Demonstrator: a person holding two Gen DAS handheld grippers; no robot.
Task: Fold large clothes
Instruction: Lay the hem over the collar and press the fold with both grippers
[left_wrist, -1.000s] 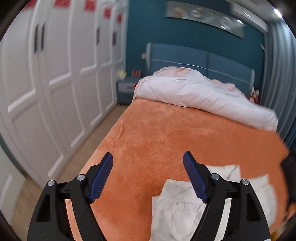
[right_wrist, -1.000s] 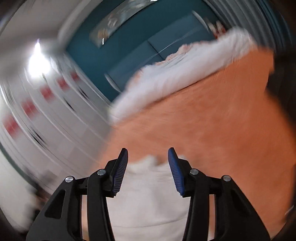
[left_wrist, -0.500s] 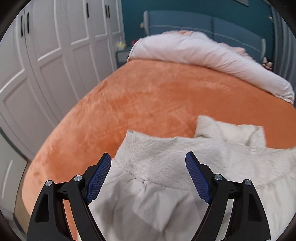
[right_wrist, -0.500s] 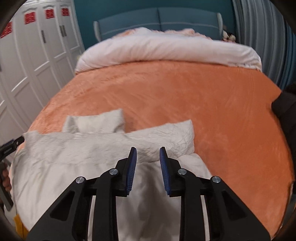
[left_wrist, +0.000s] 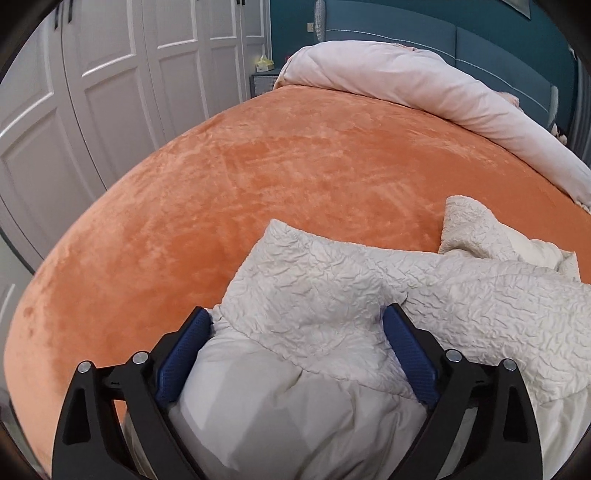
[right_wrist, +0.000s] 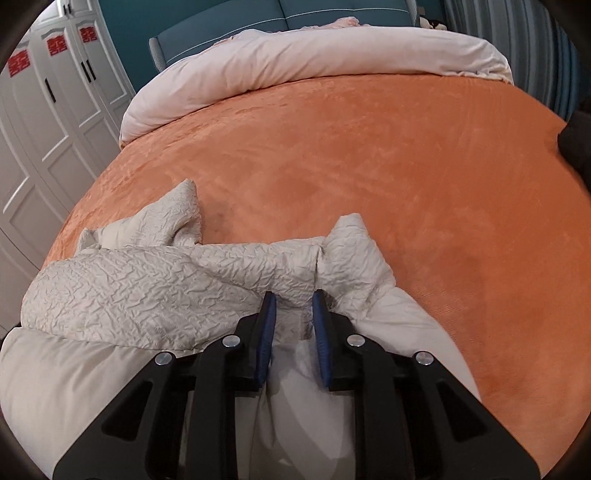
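- the big cream puffy coat with a crinkled quilted band (left_wrist: 332, 295) is spread on the soft orange bed cover (left_wrist: 258, 177), right under and in front of both tongs.
- the left tongs (left_wrist: 295, 332) are wide open, with a thick bunch of coat between the blue pads, not yet pinched.
- the right tongs (right_wrist: 293, 314) are nearly closed, and cloth is squeezed between them.
- the left tongs should be closed on one thin edge, not the whole bunch.
- both sides should then be lifted evenly.

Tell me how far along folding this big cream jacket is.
Early stage. Done: the cream jacket lies on the orange bedspread, bunched. In hand: the right gripper pinches a fold; the left gripper straddles the collar edge, open. Left: flattening and every actual fold.
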